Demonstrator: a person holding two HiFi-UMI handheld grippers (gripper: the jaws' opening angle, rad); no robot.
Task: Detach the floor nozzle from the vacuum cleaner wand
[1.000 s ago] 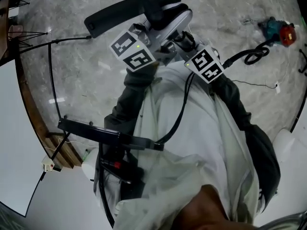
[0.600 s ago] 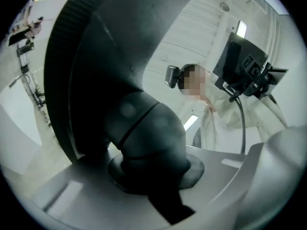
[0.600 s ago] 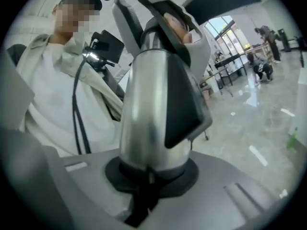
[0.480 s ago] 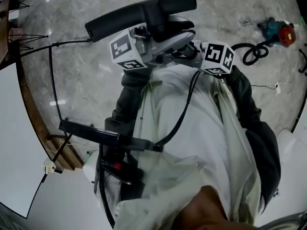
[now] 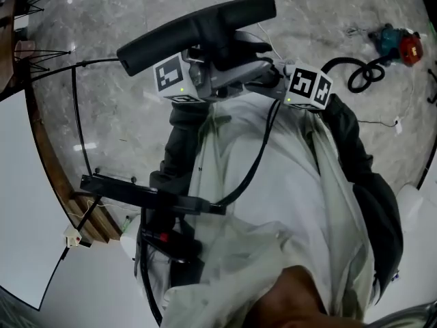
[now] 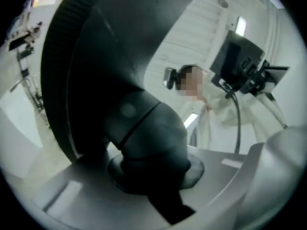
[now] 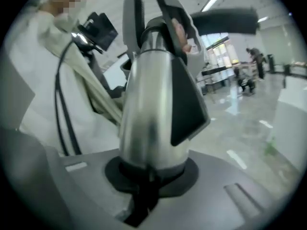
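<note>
The black floor nozzle [image 5: 198, 24] lies across the upper centre of the head view, held up before the person's chest. Its dark neck [image 6: 148, 128] is clamped by the left gripper [image 6: 153, 176]. The silver wand [image 7: 153, 104] is gripped near its end by the right gripper [image 7: 149, 178] (both pairs of jaws stand narrow, pressed on their parts). For a clean separation, what looks like the dark catch [image 7: 189, 99] should probably be released first. The two parts are then best pulled straight apart along the tube, not bent.

Bright, even light; fisheye-warped dark edges (close foreground blurred).
</note>
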